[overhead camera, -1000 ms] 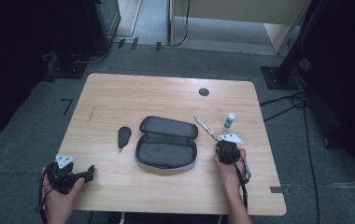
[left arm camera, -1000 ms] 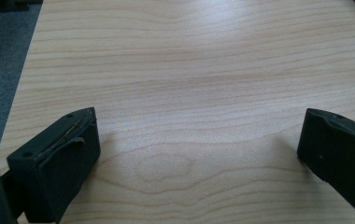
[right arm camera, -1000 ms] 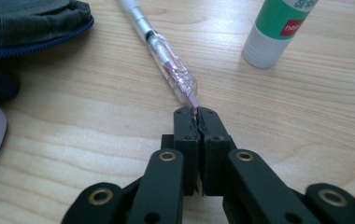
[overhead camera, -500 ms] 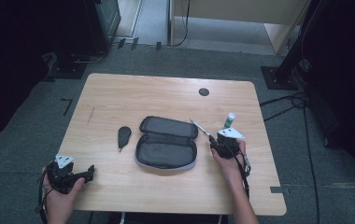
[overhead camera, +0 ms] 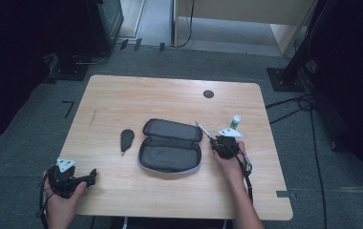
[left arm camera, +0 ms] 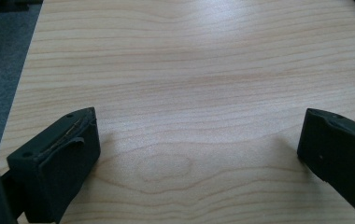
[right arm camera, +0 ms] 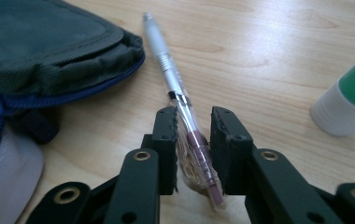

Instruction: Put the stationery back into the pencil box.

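Observation:
A clear mechanical pencil with a silver tip lies on the wooden table between an open dark pencil case and a green-and-white glue stick. My right gripper is shut on the pencil's rear half. In the high view the right gripper sits just right of the pencil case, and the pencil pokes out toward the far left. My left gripper rests at the table's front left corner. Its jaws stand open over bare wood in the left gripper view.
A small black teardrop-shaped item lies left of the case. The glue stick stands just beyond the right gripper. A round black grommet sits near the table's far edge. Dark stands and cables surround the table.
The right hand has pushed its gripper forward and slightly left, onto the pencil beside the case. The left gripper has stayed where it was.

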